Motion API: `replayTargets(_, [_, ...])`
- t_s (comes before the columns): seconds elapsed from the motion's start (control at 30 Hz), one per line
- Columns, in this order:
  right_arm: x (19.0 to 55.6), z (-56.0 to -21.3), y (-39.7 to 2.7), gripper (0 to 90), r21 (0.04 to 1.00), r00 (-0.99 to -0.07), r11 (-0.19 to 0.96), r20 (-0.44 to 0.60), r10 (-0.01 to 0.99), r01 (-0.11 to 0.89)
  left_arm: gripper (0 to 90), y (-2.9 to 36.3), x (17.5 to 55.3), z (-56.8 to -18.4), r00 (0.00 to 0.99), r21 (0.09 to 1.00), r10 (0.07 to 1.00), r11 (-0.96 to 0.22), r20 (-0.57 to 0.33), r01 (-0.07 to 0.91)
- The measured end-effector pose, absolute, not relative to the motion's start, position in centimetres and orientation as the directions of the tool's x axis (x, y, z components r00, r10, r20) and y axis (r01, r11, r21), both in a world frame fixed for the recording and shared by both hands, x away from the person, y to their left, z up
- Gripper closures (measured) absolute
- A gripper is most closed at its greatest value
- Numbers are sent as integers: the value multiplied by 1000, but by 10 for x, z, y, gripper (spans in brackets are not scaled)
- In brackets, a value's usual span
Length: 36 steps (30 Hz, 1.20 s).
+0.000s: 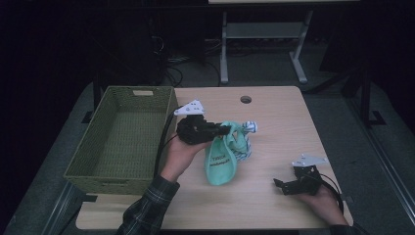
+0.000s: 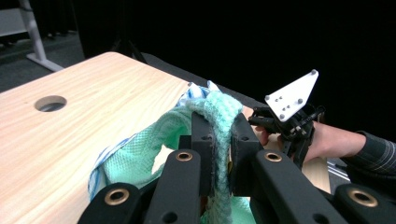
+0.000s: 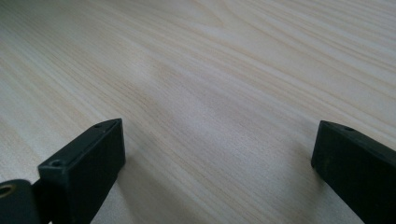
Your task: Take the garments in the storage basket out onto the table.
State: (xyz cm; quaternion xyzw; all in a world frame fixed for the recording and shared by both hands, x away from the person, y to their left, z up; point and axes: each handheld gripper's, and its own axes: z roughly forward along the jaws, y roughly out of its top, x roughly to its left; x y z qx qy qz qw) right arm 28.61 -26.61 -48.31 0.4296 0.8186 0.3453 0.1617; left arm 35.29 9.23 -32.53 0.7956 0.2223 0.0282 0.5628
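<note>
A mint-green knitted cloth (image 1: 221, 164), bunched with a blue-and-white striped cloth (image 1: 248, 128), is seen at the centre of the high view. Its upper fold is lifted and pinched; its rounded lower part, bearing dark lettering, hangs toward the tabletop.

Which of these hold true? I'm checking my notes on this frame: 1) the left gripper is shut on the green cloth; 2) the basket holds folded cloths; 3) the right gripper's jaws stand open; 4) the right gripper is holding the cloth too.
1) True: the left gripper pinches the green cloth.
2) False: the basket has nothing in it.
3) True: the right gripper has its jaws spread wide over the table.
4) False: it rests apart from the cloth, holding nothing.
</note>
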Motion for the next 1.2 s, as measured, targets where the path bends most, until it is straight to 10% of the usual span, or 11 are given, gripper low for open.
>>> replayTargets(1.2, [286, -483, -266, 23, 702, -578, 392, 34, 815, 594, 824, 47, 364, -402, 908, 813, 358, -449, -217, 371])
